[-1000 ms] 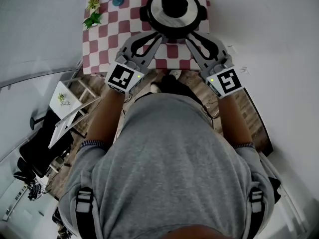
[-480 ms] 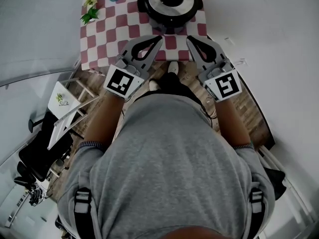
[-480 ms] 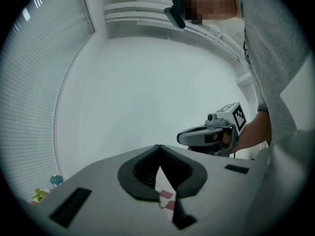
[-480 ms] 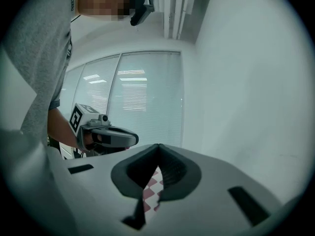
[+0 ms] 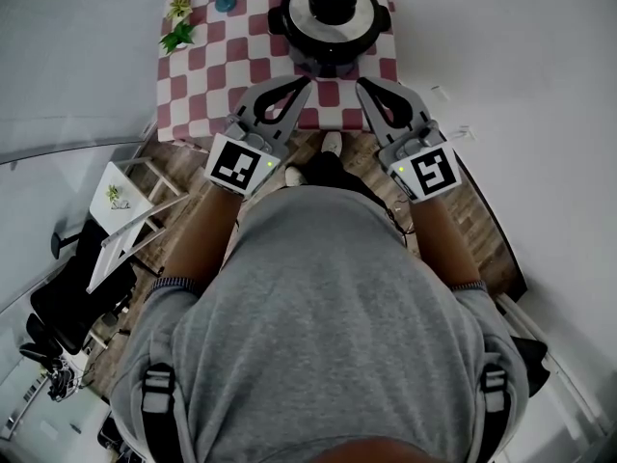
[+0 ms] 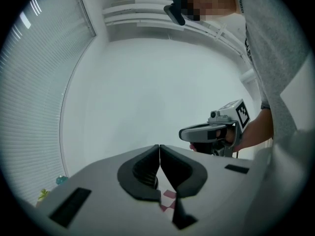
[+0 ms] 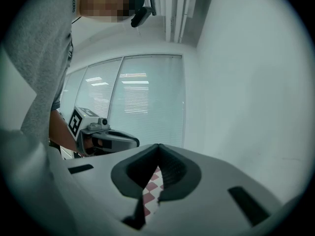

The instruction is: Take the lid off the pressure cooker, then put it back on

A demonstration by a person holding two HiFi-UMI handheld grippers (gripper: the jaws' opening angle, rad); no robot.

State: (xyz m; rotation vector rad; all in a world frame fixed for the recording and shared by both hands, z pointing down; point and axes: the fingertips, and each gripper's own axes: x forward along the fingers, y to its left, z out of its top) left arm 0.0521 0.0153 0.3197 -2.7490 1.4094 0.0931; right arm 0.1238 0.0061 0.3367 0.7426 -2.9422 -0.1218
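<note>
The black round pressure cooker (image 5: 329, 58) stands at the far end of the red-and-white checked tablecloth (image 5: 207, 75), its silver lid with a black knob (image 5: 301, 15) sitting on top. The 2 grippers hang level over the table's near edge, well short of the pot. The left gripper (image 5: 305, 83) has its dark pads pressed together on nothing, as its own view shows (image 6: 159, 147); the right gripper (image 5: 362, 85) is likewise closed and empty (image 7: 158, 146).

The main risk, as I judge it, is going in with closed jaws: they would shove the pot instead of gripping it. The lid probably needs a twist, so if 1 gripper does not brace a side handle, the cooker may spin or drag the cloth. A dragged cloth could topple the small green plant (image 5: 180, 37) at the far left corner.
</note>
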